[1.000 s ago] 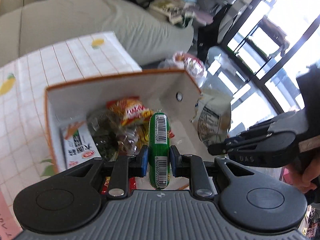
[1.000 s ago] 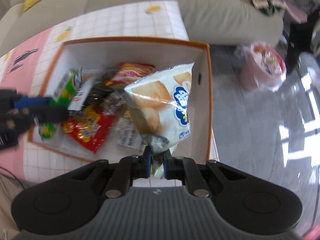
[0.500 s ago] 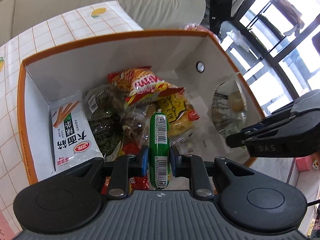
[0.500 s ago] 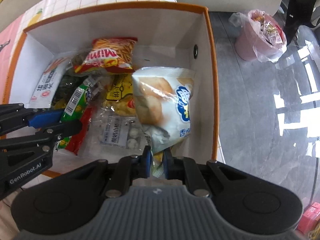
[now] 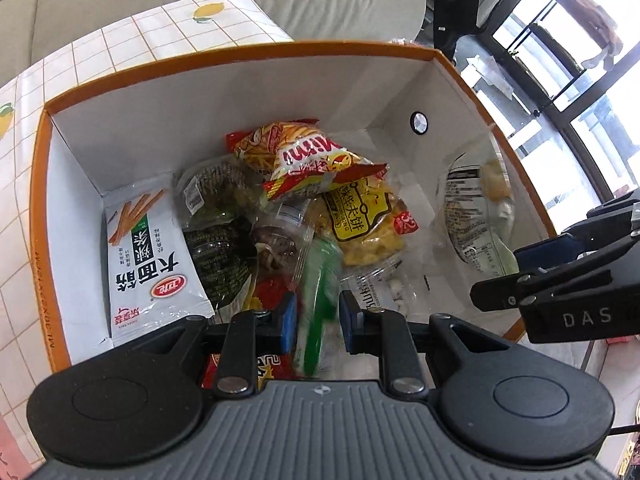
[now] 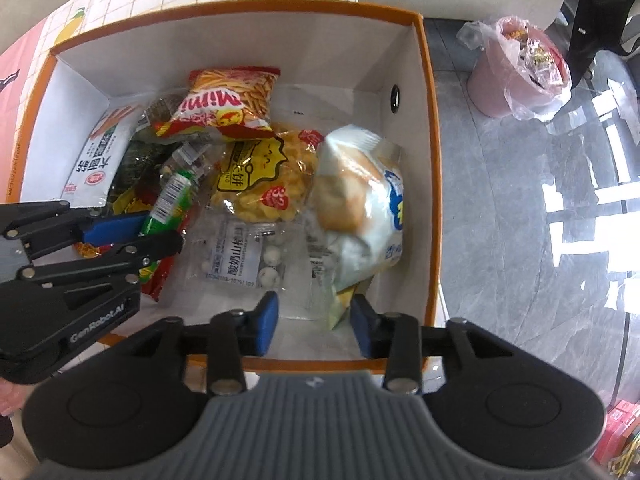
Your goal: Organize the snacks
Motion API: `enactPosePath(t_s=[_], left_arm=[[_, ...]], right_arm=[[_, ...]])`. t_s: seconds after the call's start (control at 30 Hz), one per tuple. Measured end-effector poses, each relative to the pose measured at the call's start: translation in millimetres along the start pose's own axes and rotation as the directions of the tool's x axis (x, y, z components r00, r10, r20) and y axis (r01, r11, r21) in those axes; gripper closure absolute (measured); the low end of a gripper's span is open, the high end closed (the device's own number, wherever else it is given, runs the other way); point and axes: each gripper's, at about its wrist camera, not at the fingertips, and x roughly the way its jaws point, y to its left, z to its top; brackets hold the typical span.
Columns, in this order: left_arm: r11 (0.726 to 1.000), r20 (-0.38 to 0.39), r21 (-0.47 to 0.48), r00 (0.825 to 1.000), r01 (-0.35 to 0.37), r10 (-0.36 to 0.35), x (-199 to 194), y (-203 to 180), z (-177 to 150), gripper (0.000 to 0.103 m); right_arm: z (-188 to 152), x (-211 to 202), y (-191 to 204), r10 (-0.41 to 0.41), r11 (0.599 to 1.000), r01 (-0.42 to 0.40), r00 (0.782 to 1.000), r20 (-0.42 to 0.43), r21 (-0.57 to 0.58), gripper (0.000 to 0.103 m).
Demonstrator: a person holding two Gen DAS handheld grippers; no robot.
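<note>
Orange trims the rim of the white box, which sits on a checked tablecloth printed with lemons. I am looking down into it from both wrists.

My right gripper hangs over the near right corner, pointing straight down. Its jaws have just been opening and now stand apart. The lower corner of the white cracker bag sits between the blue pads, but neither pad presses on it. The bag lies inside the box against the right wall.

My left gripper reaches in from the left, clamped on the green sausage stick. From its own camera the stick is blurred. From the right wrist the barcode end pokes out past the fingers, above the pile.

Other snacks already lie on the box floor:
- A red Mimi chip bag lies toward the far wall.
- A yellow snack pack is just nearer than the chip bag.
- A clear packet of white balls lies near the middle.
- A white packet showing brown sticks lies flat along the left wall.
- Dark green packets sit beside the white packet.

On the grey floor to the far right stands a pink bin lined with a plastic bag.
</note>
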Motion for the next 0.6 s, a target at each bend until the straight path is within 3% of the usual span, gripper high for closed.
enactPosePath(t_s=[0.1, 0.23, 0.6], left_arm=[[1.000, 0.011, -0.004, 1.000, 0.004, -0.004, -8, 1, 1, 0.078], [1.000, 0.029, -0.005, 1.000, -0.001, 0.001, -21, 1, 2, 0.073], [1.000, 0.111, 0.020, 0.994, -0.024, 0.022, -68, -2, -1, 0.072]], right_arm=[[-1, -6, 1, -0.008, 1.000, 0.008, 1.000, 0.013, -0.007, 0.053], [-1, -16, 2, -0.021, 1.000, 0.021, 0.999, 0.031, -0.009, 0.052], [-2, -47, 5, -0.034, 0.999, 0.035, 0.991, 0.126, -0.004, 0.052]])
